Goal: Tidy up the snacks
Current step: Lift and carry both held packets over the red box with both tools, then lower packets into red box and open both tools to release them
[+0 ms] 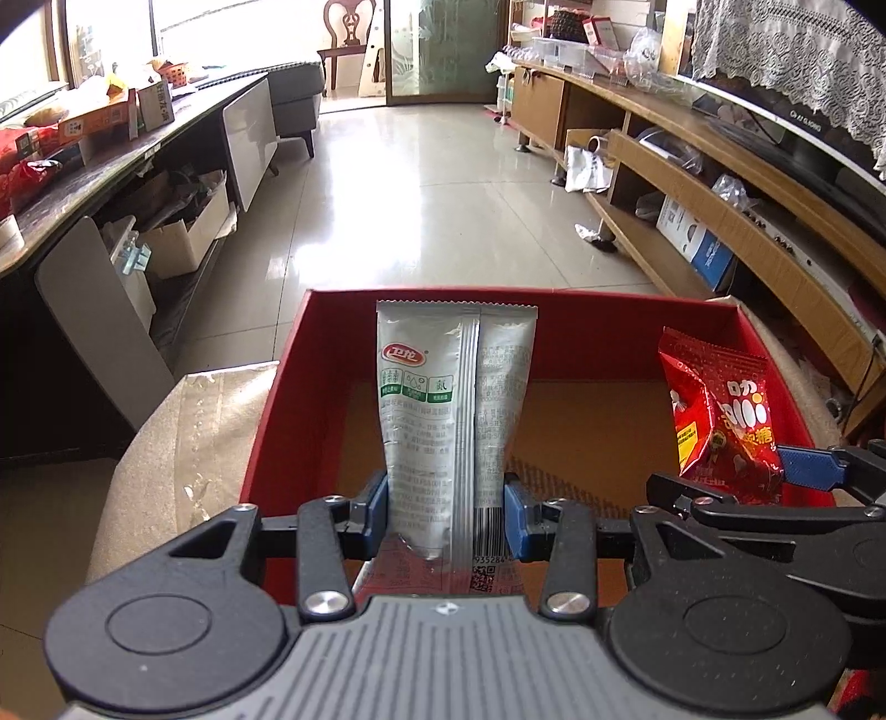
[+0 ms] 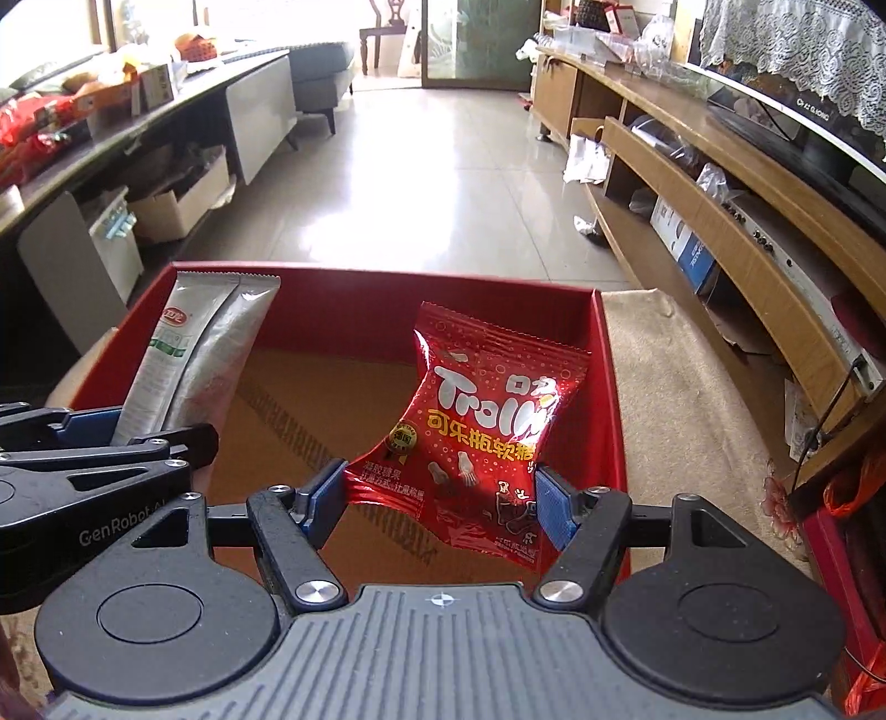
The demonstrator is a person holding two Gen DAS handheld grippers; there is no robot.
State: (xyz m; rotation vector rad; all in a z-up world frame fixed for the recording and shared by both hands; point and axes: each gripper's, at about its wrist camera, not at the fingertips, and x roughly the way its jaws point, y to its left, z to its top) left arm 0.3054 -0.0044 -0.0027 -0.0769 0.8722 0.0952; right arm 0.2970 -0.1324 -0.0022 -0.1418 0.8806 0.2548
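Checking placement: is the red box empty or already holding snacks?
Empty: the red box shows bare brown floor; the silver packet and red candy bag remain gripped above it.

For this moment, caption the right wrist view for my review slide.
Right tongs grip a shiny red gummy-candy packet over the open red cardboard box.

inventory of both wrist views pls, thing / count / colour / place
silver pouch: 1, silver with green print, upright over red box, in left gripper
candy bag: 1, red, over box's right side, in right gripper
red box: 1, red walls, brown floor, open, on beige cloth
beige cloth: 1, beige, under box
TV cabinet: 1, wood, right wall
chair: 1, dark wood, far end
left gripper: 1, black, blue pads, shut on pouch
right gripper: 1, black, blue pads, shut on bag
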